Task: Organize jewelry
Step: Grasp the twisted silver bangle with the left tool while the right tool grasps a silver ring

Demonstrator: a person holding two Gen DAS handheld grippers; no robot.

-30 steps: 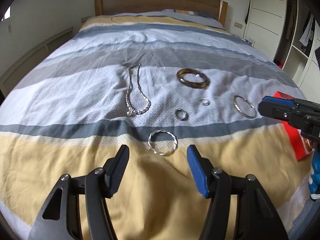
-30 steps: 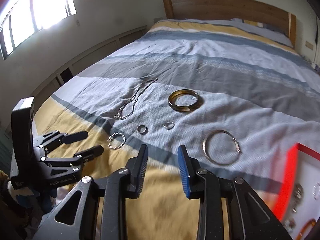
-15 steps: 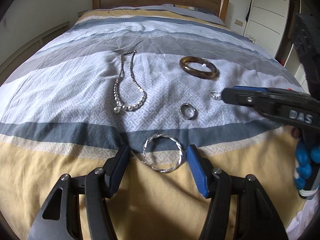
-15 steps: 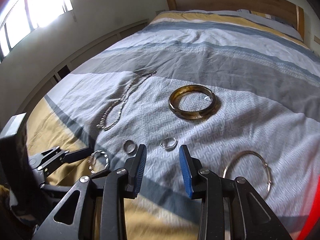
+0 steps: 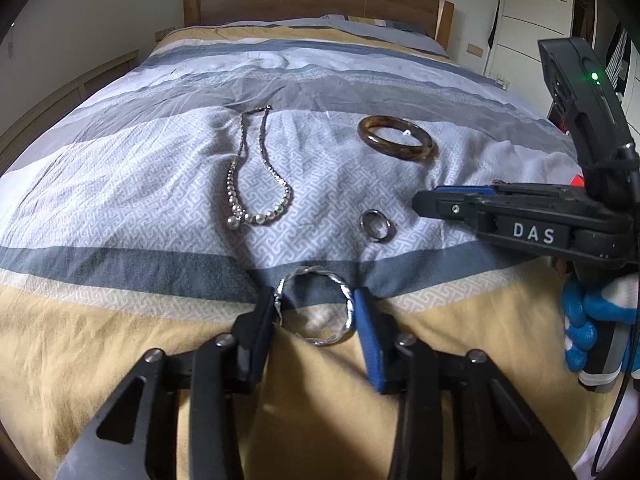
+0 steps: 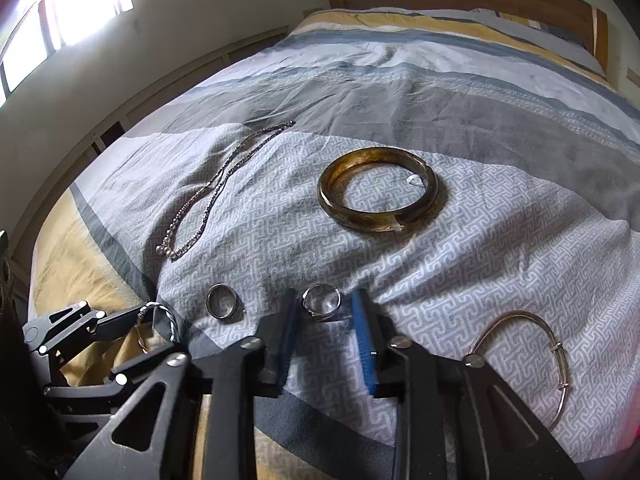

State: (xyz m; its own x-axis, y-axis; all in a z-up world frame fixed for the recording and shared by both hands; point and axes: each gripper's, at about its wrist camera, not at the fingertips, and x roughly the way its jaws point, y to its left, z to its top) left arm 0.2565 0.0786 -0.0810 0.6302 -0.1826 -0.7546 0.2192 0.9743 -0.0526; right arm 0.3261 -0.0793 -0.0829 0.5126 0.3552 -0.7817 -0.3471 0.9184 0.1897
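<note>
On the striped bed cover [image 5: 120, 184] my left gripper [image 5: 316, 308] has a twisted silver bangle [image 5: 326, 341] between its jaws. They are closing, and both pads touch the bangle's sides. My right gripper [image 6: 325, 308] straddles a small silver ring [image 6: 316, 313]; its jaws are closing with a gap still on each side. A plain ring [image 6: 210, 305] lies just left of it. Farther back lie a beaded necklace [image 5: 256, 184] and an amber bangle [image 6: 372, 222]. A thin silver bangle [image 6: 560, 360] rests at the right.
The right gripper [image 5: 424, 198] reaches in from the right in the left wrist view, held by a hand in a blue and white glove [image 5: 592, 320]. A red box corner [image 5: 576, 180] shows behind it. The wooden headboard [image 5: 320, 0] closes the far end.
The left gripper came down around the twisted bangle and its jaws narrowed onto it. The right gripper moved forward and down to the small ring, and its jaws narrowed.
</note>
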